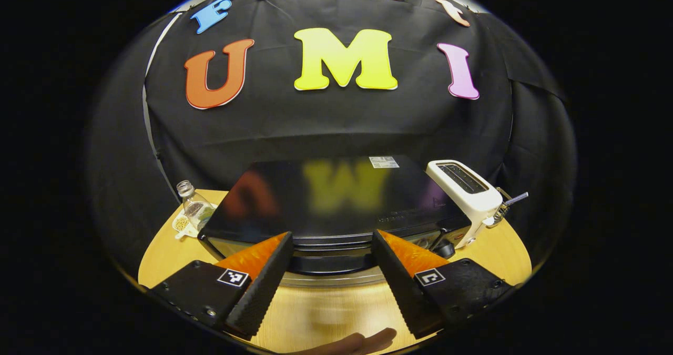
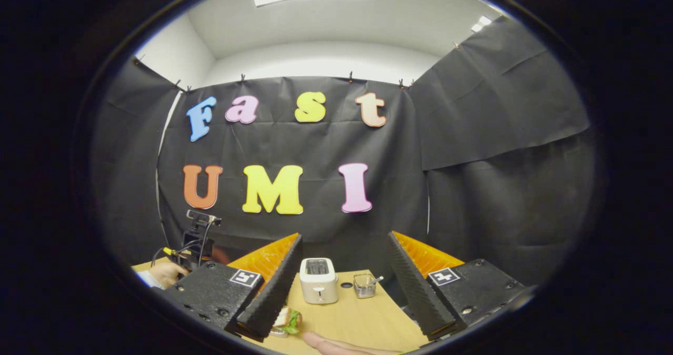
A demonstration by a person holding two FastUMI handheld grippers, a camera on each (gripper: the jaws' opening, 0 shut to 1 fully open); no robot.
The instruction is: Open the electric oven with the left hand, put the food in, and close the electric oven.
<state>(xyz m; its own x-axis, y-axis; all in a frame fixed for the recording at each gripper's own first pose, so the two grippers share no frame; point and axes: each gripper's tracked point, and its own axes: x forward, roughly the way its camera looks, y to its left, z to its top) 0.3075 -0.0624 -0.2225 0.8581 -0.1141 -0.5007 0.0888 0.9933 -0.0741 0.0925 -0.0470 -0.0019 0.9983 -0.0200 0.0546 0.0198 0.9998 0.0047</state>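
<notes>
On the wooden bench (image 1: 336, 313), we see the black electric oven (image 1: 331, 208) straight ahead of our left gripper (image 1: 331, 271), whose fingers spread wide and hold nothing, door shut. A white toaster (image 1: 465, 189) stands just beside it. Our right gripper (image 2: 342, 286) is likewise wide apart and empty; the sandwich (image 2: 287, 321) lies by its left finger.
</notes>
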